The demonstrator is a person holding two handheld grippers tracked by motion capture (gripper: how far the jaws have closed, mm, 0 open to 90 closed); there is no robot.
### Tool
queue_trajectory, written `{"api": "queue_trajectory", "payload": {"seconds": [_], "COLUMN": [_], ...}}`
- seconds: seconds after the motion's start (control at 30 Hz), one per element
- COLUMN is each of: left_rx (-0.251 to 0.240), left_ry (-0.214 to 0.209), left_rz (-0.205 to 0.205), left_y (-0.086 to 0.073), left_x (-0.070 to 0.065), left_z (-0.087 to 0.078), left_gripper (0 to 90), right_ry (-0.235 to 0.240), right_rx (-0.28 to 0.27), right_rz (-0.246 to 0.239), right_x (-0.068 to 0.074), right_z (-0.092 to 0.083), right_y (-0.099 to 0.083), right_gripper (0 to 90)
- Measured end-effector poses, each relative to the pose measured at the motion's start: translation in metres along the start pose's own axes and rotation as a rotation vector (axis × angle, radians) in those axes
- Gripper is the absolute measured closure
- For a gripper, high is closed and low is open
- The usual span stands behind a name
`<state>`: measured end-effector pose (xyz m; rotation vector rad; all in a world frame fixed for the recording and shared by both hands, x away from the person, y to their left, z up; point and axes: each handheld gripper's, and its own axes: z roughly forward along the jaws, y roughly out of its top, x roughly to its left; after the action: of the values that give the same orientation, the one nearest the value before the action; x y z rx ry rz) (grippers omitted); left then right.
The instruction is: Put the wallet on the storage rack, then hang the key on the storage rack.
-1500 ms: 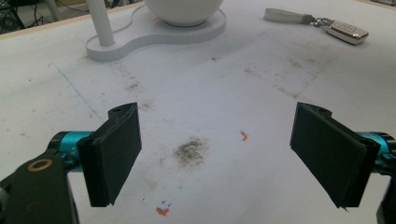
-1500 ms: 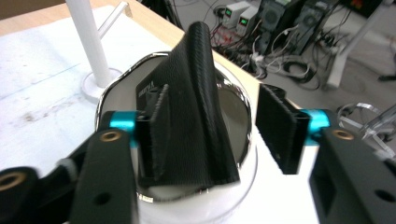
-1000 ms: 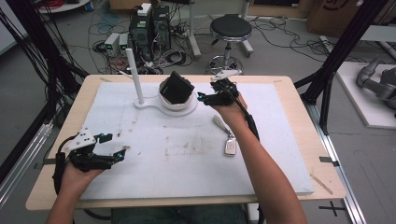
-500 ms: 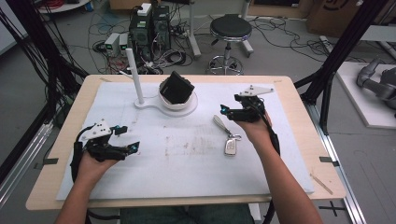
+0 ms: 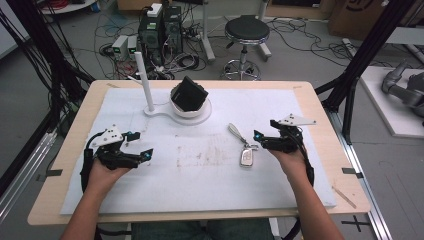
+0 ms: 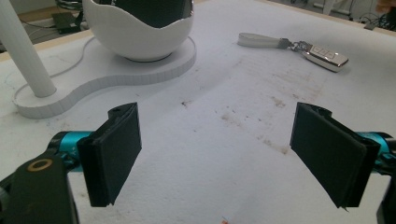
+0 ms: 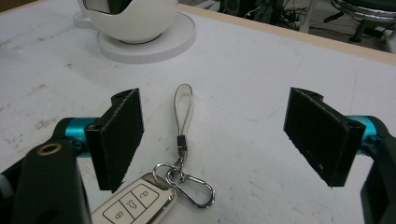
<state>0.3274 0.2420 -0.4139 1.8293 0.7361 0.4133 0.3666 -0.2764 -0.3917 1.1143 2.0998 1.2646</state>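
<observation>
On the left, my left gripper [image 5: 146, 154] rests low over the white mat [image 5: 200, 185] on the tabletop [image 5: 320, 107], its fingers [image 6: 114, 151] spread wide with nothing between them, pointing toward the middle of the mat. It is well apart from anything I would pick up.

Farther off, past the left gripper, stands the white post [image 5: 144, 82] on its flat base, and beside it on the same base the white bowl-shaped holder [image 5: 189, 106] with a dark block [image 5: 189, 93] sitting tilted in it.

To the right of the middle lies the car key [image 5: 246, 156], flat on the mat, with its pale strap [image 7: 184, 108] running away toward the holder and a metal clip [image 7: 191, 186] joining the two.

On the right, my right gripper [image 5: 262, 140] sits just beside the key. Its fingers [image 7: 116, 135] have just been opening and now stand wide; the strap and clip lie on the mat between and below them, untouched.

I judge this to be the approach for a pick of the key. Next I should come down over the strap or the key body, centre it between the fingers, then close. The thin flat key may slip, so the strap looks the safer hold.
</observation>
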Motion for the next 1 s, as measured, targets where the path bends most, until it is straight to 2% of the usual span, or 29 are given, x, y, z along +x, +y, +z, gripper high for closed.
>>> {"api": "queue_trajectory", "payload": {"seconds": [0.13, 0.27, 0.67, 1.0], "left_rx": [0.005, -0.003, 0.013, 0.031], "left_ry": [-0.022, -0.036, -0.020, 0.000], "left_rz": [-0.001, 0.007, 0.009, 0.015], "left_y": [0.000, 0.003, 0.002, -0.003], "left_x": [0.000, -0.004, -0.002, -0.006], "left_z": [0.001, 0.000, 0.002, -0.007], "left_gripper": [16.4, 16.4, 16.4, 16.4], "right_ry": [-0.005, -0.009, 0.011, 0.042], "right_rx": [0.004, 0.008, 0.025, 0.056], "right_rz": [0.010, -0.004, -0.023, -0.038], "right_x": [-0.003, -0.003, 0.000, 0.003], "right_z": [0.000, 0.003, 0.009, 0.029], "right_y": [-0.004, -0.005, -0.006, -0.005], "right_gripper": [19.5, 19.5, 19.5, 19.5]}}
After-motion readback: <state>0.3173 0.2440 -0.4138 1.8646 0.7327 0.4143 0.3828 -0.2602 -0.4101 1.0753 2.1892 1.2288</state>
